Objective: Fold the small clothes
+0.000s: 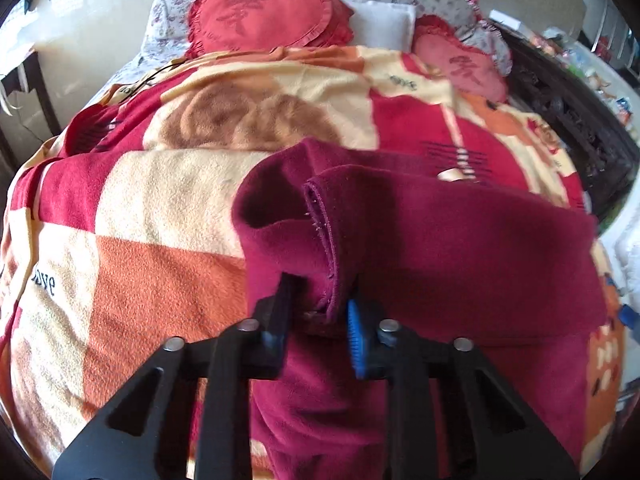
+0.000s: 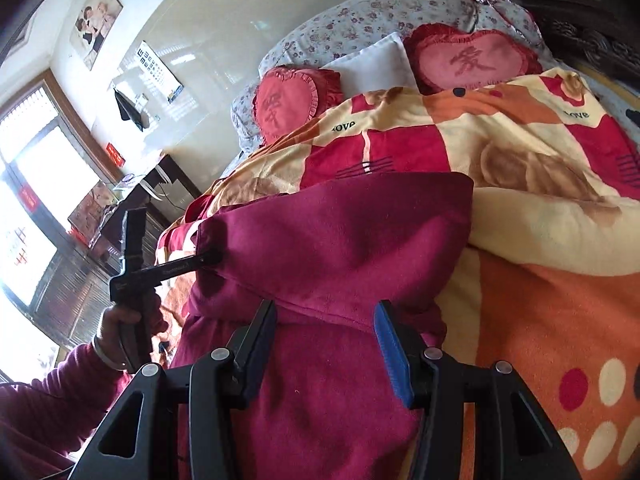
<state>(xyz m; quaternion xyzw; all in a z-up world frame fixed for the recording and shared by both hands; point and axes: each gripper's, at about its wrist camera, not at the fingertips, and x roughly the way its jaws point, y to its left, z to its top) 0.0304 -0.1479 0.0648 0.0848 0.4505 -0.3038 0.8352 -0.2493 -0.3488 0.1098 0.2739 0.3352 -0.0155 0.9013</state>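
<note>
Daylight: bright, from my window (image 2: 36, 184), blown out white. Glare on wall (image 2: 224, 40). Fisheye bends edges; corners dark, softly blurred.

The blanket (image 1: 140, 200) lies bare and flat toward nine o'clock of the garment (image 1: 460, 260), open for a pass. At twelve o'clock the heart cushions (image 1: 264, 8) and white pillow (image 1: 384, 24) bank up against the floral bedding (image 2: 360, 20). A dark carved bed frame (image 1: 568, 120) walls off two o'clock. In the right wrist view, the left hand-held gripper (image 2: 208, 258) and the hand (image 2: 124, 320) gripping it block nine o'clock; bare blanket at three o'clock is open.
</note>
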